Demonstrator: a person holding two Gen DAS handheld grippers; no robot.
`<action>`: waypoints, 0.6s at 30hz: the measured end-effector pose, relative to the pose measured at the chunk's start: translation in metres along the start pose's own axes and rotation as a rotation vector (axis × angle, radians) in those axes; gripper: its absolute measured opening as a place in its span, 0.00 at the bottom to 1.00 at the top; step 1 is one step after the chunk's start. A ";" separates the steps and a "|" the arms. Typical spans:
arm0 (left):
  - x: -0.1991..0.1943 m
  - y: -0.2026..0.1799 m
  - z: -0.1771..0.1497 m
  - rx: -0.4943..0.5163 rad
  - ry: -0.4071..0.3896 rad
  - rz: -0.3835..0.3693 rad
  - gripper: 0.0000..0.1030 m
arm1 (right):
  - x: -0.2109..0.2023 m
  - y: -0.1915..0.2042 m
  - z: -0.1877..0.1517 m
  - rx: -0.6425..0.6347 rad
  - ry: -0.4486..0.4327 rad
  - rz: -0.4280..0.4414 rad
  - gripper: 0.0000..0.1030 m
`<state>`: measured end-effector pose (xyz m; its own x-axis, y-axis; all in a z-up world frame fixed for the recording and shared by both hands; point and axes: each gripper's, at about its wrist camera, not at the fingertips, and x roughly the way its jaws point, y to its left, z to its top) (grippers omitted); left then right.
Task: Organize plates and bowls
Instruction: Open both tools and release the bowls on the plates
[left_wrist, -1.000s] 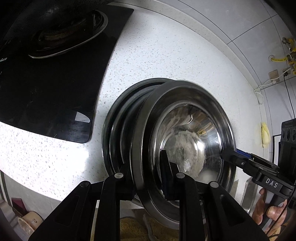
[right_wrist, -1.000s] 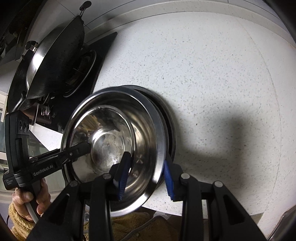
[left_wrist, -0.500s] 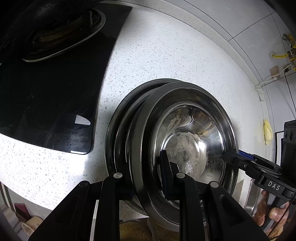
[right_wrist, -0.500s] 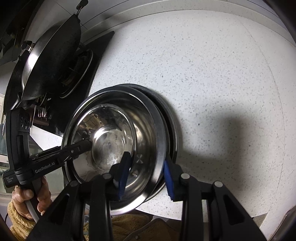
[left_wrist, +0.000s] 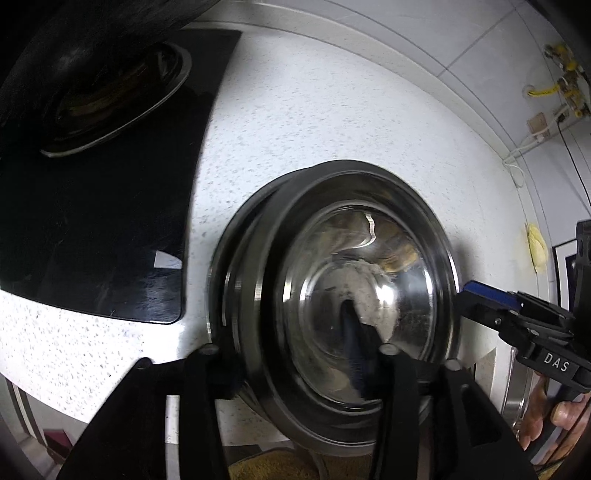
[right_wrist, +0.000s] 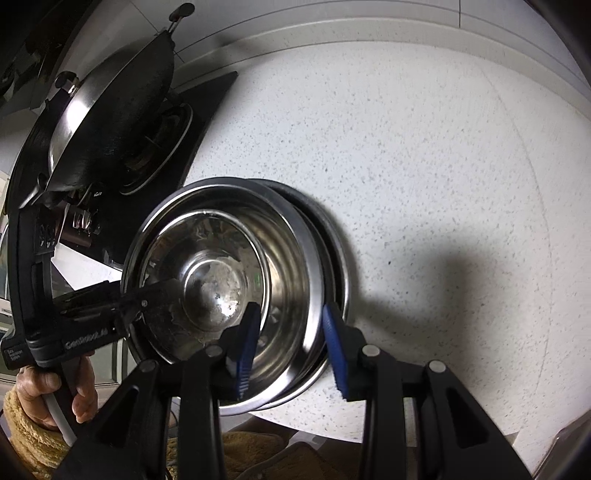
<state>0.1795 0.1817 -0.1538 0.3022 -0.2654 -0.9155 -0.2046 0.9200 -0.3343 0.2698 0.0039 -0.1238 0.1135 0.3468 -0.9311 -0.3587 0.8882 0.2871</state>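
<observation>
Black plastic grippers w/ blue ribbed pads, silver screws, white "DAS" lettering; bare hand, fuzzy tan sleeve.

The bowl is shiny silver steel with a dull grey, smudged patch at its bottom, and it sits in darker grey-rimmed plates. The surface is white speckled with fine dark flecks, beside a glossy black stovetop. Each black tool carries bright blue pads.

We grip the bowl's rim with our left gripper; stacked bowls overhang the bench.
</observation>
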 end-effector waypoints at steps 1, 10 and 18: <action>-0.002 -0.003 0.000 0.010 -0.008 0.007 0.54 | -0.001 0.001 0.000 -0.005 -0.004 -0.006 0.33; -0.019 -0.009 -0.007 0.043 -0.083 0.081 0.65 | -0.009 -0.001 -0.006 -0.008 -0.032 -0.029 0.33; -0.029 -0.003 -0.016 0.055 -0.085 0.118 0.65 | -0.021 -0.007 -0.011 0.012 -0.073 -0.062 0.33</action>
<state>0.1567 0.1819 -0.1303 0.3574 -0.1312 -0.9247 -0.1925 0.9585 -0.2105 0.2593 -0.0133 -0.1089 0.2022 0.3113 -0.9285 -0.3379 0.9121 0.2322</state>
